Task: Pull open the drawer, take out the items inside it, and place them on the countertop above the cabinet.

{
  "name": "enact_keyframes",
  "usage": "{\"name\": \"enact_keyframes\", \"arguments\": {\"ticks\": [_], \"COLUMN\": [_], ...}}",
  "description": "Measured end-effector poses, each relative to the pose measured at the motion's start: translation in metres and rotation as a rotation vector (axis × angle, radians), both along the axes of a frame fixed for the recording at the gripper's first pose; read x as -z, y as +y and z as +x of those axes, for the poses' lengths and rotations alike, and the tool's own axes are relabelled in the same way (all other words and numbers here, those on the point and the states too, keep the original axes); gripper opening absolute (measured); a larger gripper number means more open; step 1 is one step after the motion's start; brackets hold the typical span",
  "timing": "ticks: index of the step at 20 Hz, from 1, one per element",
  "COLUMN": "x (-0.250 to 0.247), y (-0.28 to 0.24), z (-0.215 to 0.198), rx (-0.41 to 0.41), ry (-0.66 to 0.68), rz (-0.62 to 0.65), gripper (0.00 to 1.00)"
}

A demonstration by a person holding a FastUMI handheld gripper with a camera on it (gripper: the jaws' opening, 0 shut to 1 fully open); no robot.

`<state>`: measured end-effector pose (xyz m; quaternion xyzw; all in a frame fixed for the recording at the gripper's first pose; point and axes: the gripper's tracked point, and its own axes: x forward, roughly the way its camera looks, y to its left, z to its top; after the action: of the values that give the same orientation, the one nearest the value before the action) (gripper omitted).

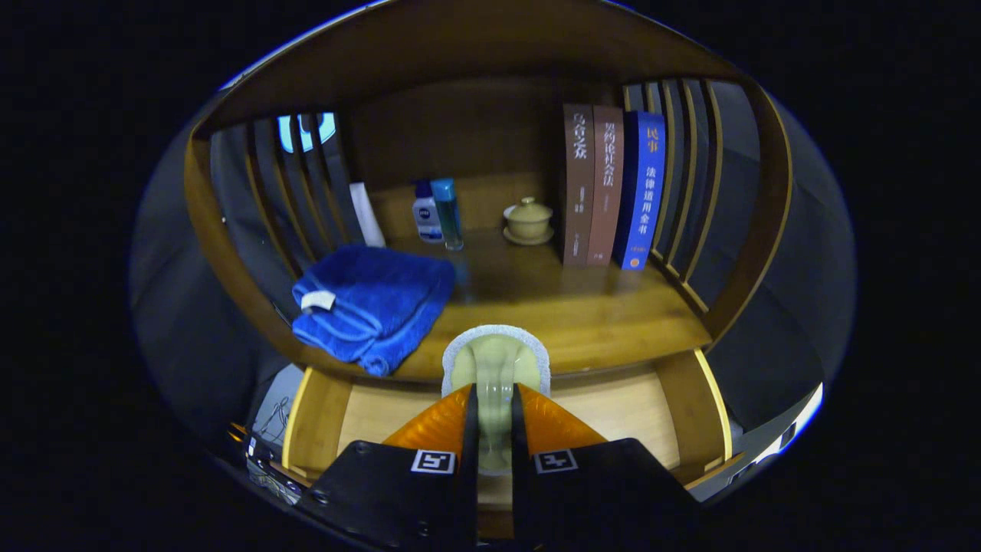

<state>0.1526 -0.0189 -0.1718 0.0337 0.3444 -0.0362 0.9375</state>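
While the open wooden drawer point(368, 418) lies beneath them, the gripper point(494, 418) has its orange fingers point(433, 425) pinching a pale green sponge with white scouring edge point(497, 364); beyond them, a folded blue towel point(372, 303).

The gripper point(490, 429) has ribbed orange plastic fingers point(437, 423) on matt black bodies, closed on a pale green spongy pad with a rough white edge point(497, 360). At ten o'clock lies a plush blue cloth towel point(372, 303) on the smooth, glossy brown wooden countertop point(598, 314). The open light wooden drawer point(613, 406) looks matt.
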Motion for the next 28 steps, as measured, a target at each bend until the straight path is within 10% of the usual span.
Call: {"name": "enact_keyframes", "arguments": {"ticks": [18, 20, 24, 28], "x": [0.052, 0.054, 0.044, 0.032], "y": [-0.012, -0.01, -0.006, -0.002], "z": [0.146, 0.148, 0.149, 0.14], "rx": [0.013, 0.015, 0.011, 0.005], "ry": [0.216, 0.21, 0.172, 0.127], "rz": [-0.018, -0.007, 0.017, 0.016], "gripper": [0.23, 0.34, 0.86, 1.0]}}
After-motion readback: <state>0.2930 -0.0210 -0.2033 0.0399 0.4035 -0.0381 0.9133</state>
